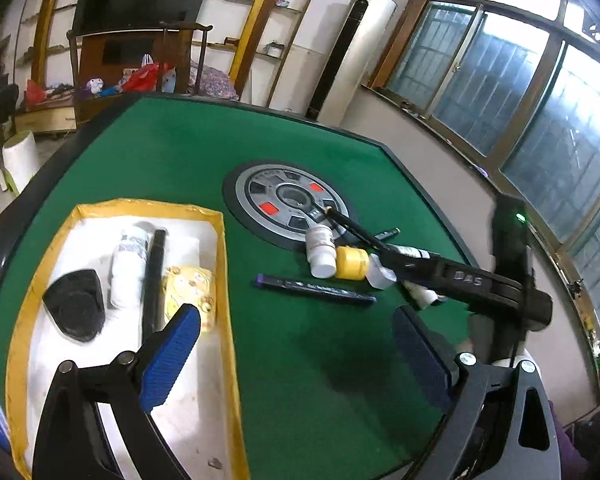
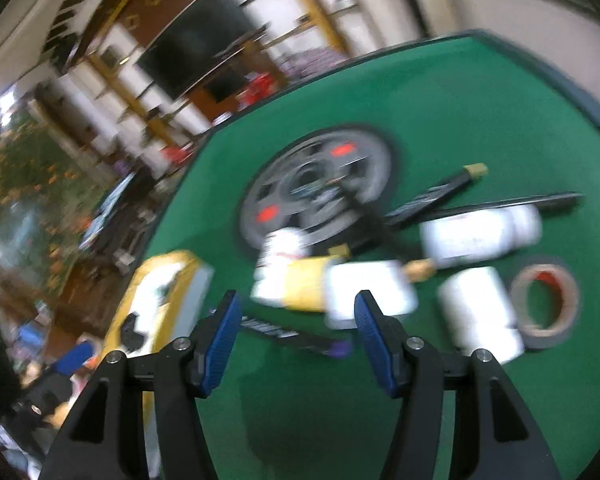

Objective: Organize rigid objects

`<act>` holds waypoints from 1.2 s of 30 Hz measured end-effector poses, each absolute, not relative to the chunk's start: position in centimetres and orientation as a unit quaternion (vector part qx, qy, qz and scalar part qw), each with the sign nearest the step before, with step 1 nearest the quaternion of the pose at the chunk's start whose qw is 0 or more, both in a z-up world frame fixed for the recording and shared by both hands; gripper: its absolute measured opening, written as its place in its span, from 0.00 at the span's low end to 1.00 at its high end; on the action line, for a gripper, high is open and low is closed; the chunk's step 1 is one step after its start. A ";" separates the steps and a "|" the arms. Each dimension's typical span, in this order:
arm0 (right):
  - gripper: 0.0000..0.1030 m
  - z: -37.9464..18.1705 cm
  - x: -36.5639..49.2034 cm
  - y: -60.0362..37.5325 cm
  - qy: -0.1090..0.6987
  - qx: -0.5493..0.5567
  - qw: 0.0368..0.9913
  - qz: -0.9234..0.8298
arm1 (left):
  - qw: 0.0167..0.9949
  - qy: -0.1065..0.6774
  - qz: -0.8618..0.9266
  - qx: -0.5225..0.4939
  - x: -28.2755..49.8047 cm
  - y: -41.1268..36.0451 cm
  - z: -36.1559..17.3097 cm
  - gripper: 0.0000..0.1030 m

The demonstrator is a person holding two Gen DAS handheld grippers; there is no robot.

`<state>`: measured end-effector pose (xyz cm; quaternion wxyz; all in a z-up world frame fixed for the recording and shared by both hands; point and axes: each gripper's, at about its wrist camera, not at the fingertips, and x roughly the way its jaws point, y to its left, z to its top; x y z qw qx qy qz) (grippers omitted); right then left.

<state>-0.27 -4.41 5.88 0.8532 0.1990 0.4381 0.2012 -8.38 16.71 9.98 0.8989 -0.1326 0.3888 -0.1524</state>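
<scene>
The left claw [image 1: 296, 344] stands spread wide with nothing between its blue pads, low in the left wrist frame, straddling the near yellow wall of the tray [image 1: 224, 280]. The tray fills the lower left of that frame and already holds a white bottle [image 1: 128, 264], a black stick, a dark wedge-shaped piece and a yellow packet.

The right claw [image 2: 298, 336] is partly spread and empty. Its view is blurred, but the loose pile sits just above its tips, at the frame's centre: a yellow-and-white bottle [image 2: 328, 288] lying on its side directly ahead, long axis running left to right across the gap. Beneath it, closer to the claw, lies a dark pen with a purple end [image 2: 296, 334], also crosswise. To the right are two more white bottles and a roll of tape [image 2: 546, 304]; long black sticks slant behind them over the round hub in the green surface [image 2: 460, 100].

The right claw looks nearer the pile. Since the bottle lies crosswise, its length probably exceeds the present opening, so the claw would likely need a wrist roll to close across the bottle's narrow width.
</scene>
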 end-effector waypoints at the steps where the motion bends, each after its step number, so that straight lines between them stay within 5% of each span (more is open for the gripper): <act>1: 0.59 5.6 0.1 -3.4 0.453 0.197 0.841 0.223 | 0.898 0.391 -0.151 -0.133 -8.5 16.7 9.9 0.95; 12: 0.61 1.8 1.9 1.3 0.512 0.136 0.822 0.209 | 0.884 0.414 -0.165 -0.144 -9.4 15.6 8.5 0.95; 16: 0.45 1.4 0.0 1.2 0.540 0.163 0.784 0.259 | 0.881 0.417 -0.173 -0.142 -9.4 14.7 8.3 0.95; 21: 0.44 1.4 -3.0 0.5 0.557 0.160 0.758 0.299 | 0.878 0.423 -0.183 -0.129 -9.4 12.9 8.1 0.96; 36: 0.55 5.9 -4.8 -10.9 0.440 0.221 0.851 0.186 | 0.873 0.480 -0.092 -0.007 -3.0 3.9 2.9 0.96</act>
